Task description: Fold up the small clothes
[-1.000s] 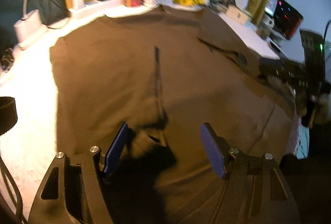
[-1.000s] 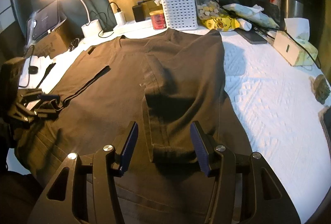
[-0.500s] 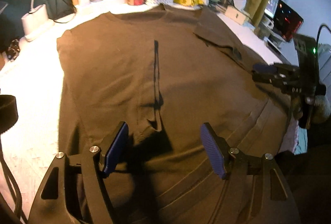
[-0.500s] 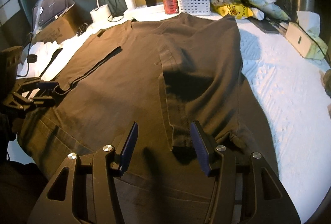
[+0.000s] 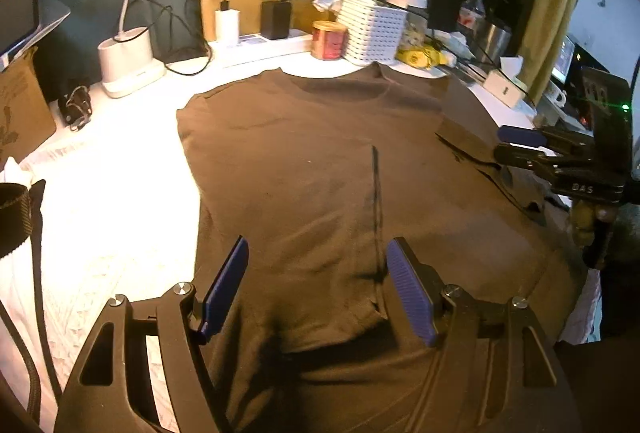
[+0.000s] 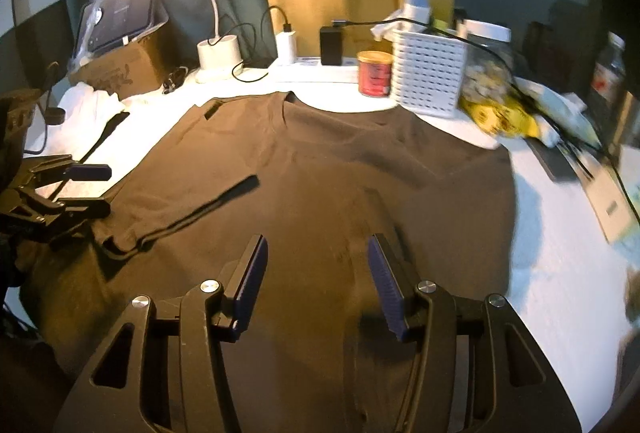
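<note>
Table cover [image 6: 560,273]: white, textured, spread over the whole work surface, brightly lit on the left side of the left wrist view.
T-shirt [image 5: 320,173]: dark brown, lying flat on the table cover and filling its middle; collar toward the far clutter, hem toward the cameras. Both sleeves are turned inward onto the body, each leaving a straight dark fold edge on the cloth.
Left gripper [image 5: 316,289]: over the hem end of the shirt, pointing down at it. Jaws released and standing wide, nothing pinched between the blue pads; the fold line of one sleeve runs up just inside its right-hand pad.
Right gripper [image 6: 316,281]: also over the hem end, angled down. Jaws released, pads apart, only flat cloth under the gap. In the left wrist view it shows at the right edge, over the folded sleeve.
Cardboard box [image 6: 120,69]: far left corner, a dark tablet leaning on top.
Desk lamp [image 6: 218,49]: white base on the far edge, curved neck, glowing head above.
White basket [image 6: 428,73]: perforated, just beyond the collar, a cable draped across it.
Power strip [image 5: 260,49]: along the far edge, holding a white charger and a black adapter.
Red tin [image 6: 374,73]: just left of the basket, near the collar.
Yellow packet [image 6: 500,117]: right of the basket, blurred.
</note>
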`<action>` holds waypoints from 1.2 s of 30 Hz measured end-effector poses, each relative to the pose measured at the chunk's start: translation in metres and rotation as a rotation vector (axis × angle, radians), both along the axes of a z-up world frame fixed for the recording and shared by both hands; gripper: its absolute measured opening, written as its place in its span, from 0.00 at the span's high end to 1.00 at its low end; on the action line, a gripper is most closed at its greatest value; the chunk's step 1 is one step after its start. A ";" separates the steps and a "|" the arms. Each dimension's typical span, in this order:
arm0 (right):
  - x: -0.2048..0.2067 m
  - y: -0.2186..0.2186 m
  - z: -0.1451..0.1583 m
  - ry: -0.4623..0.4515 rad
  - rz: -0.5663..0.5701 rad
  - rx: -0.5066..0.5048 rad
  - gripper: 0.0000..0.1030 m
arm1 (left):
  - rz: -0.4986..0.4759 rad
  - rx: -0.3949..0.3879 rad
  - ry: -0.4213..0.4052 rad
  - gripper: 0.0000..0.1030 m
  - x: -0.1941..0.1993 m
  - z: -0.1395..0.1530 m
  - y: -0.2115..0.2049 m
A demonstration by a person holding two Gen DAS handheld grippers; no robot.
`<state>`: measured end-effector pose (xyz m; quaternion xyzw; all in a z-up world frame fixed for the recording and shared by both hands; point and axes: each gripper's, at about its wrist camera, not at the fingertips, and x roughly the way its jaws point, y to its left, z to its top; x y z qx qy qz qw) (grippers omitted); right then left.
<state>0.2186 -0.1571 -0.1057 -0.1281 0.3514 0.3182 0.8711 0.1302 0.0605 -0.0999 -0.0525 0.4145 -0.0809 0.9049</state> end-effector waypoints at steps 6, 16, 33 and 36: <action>0.042 0.017 -0.019 0.008 -0.029 -0.075 0.48 | 0.022 -0.023 0.010 0.30 0.006 -0.006 0.015; 0.075 0.006 -0.035 0.077 -0.072 -0.051 0.93 | 0.037 -0.054 0.026 0.30 0.020 -0.017 0.030; 0.057 -0.008 -0.014 0.089 0.018 -0.002 0.54 | 0.064 -0.038 0.017 0.30 0.026 -0.013 0.032; 0.073 -0.028 -0.002 0.051 -0.046 -0.014 0.54 | 0.072 -0.030 0.017 0.30 0.030 -0.012 0.031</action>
